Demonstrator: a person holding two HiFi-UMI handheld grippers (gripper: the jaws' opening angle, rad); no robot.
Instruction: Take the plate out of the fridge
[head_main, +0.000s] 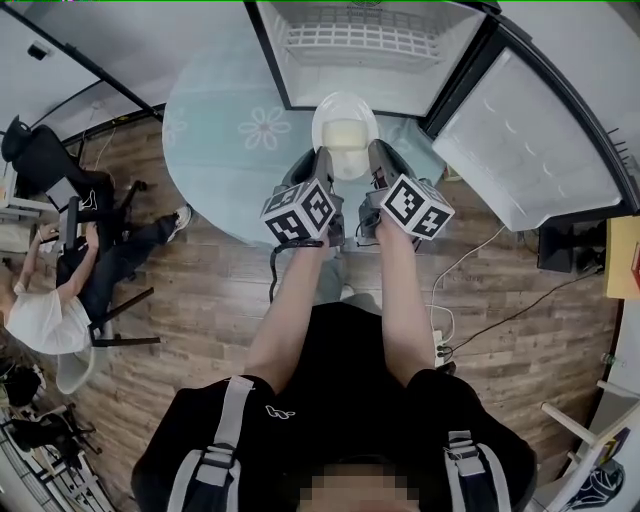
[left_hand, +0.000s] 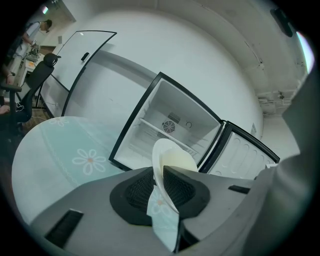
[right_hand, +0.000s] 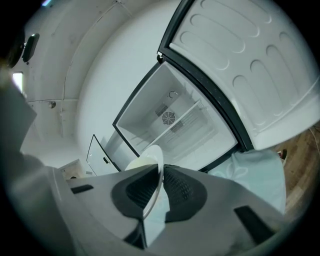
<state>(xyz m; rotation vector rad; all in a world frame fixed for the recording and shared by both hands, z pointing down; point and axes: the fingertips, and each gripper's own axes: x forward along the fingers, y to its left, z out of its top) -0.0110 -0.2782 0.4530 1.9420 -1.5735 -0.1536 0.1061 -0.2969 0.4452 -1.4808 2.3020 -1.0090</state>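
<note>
Plate (head_main: 345, 133): white, out of the fridge (head_main: 370, 45) and held in the air just in front of its open mouth, above the round flowered cloth (head_main: 215, 150) the fridge stands on.
Left hand-held gripper (head_main: 322, 160): jaws closed onto the plate's left rim; in the left gripper view the rim (left_hand: 167, 165) runs edge-on between the two ribbed pads.
Right hand-held gripper (head_main: 380, 155): jaws pinched onto the opposite rim; the right gripper view shows the plate (right_hand: 152, 167) standing thin between the pads.
Why two grips: one on each side likely keeps the shallow plate level and stops it pivoting.
Fridge door (head_main: 530, 150): swung wide to the right, leaving a free path out.
Fridge interior: wire shelf (head_main: 355, 38) bare in what shows.
Task stage: the plate looks clear of the cabinet, so the removal seems essentially done; a spot to set it down is the likely remaining need.
Risk: uneven pull between the two hands could tip the plate.
</note>
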